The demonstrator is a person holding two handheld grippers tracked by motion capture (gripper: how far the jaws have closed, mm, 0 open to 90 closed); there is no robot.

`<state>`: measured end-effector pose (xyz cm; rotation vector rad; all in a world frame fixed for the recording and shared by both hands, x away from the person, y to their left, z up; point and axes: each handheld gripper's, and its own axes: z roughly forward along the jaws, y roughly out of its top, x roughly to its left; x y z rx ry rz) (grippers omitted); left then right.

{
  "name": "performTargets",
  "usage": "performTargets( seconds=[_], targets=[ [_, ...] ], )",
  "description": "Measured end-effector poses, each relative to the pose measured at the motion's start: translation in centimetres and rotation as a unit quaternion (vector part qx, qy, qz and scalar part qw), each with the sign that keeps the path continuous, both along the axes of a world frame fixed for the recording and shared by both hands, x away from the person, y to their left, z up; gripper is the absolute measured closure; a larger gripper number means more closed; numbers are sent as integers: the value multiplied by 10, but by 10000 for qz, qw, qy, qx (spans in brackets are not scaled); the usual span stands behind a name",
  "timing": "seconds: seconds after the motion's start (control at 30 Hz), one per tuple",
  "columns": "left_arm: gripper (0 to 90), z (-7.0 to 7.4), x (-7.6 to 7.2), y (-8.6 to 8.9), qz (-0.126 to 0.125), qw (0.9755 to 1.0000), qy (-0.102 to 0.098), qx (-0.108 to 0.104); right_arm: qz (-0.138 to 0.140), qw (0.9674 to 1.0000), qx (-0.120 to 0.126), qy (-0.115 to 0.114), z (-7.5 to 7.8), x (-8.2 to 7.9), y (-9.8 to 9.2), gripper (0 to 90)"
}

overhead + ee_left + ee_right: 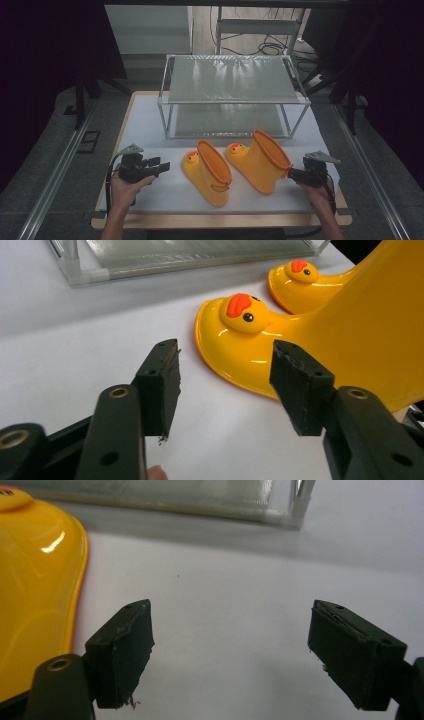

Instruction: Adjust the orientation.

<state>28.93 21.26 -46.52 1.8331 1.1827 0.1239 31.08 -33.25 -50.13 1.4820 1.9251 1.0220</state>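
Two glossy yellow rain boots with duck faces on the toes stand on the white table top. The left boot (207,172) and the right boot (260,160) both point toes toward the far left. My left gripper (162,166) is open, just left of the left boot. In the left gripper view its jaws (225,350) are spread, aimed at the duck toe (240,315), with nothing between them; the other boot's toe (302,275) lies beyond. My right gripper (291,174) sits by the right boot's back. In the right gripper view it (232,610) is open over bare table, the boot (35,580) outside its left jaw.
A metal-framed two-level rack (232,95) with translucent shelves stands at the back of the table, just behind the boots. Its lower corner (295,505) is ahead of the right gripper. The table's wooden front edge (220,220) runs near the person's forearms.
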Motion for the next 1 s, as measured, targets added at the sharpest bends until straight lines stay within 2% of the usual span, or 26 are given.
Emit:
performTargets(
  seconds=[0.1,0.23,0.4,0.57,0.8,0.9,0.93,0.97,1.0],
  targets=[
    [582,0,-2,0,-10,10000,-10,23,74,9998,205,32,-2,2,-7,223],
    [743,-1,-2,-1,28,10000,11,-29,24,9997,222,36,-3,2,-9,241],
    [877,-1,-4,-5,-103,9999,61,-3,59,9998,186,105,-6,2,-8,267],
    [899,2,-6,-12,-235,9997,35,50,118,9998,116,132,-7,2,-4,280],
    [900,4,-10,-27,-419,9991,16,73,19,9997,108,214,-10,2,-7,289],
    [900,2,-17,-41,-563,9984,-14,94,-80,9997,178,164,-9,0,-11,293],
    [900,-1,-25,-50,-660,9977,-56,133,-91,9997,168,144,-9,0,-12,295],
    [900,-1,-25,-50,-660,9977,-56,133,-91,9997,168,144,-9,0,-12,295],
    [900,-8,-34,-60,-768,9969,-12,143,-126,9997,182,134,-8,-1,-13,296]
  ],
)
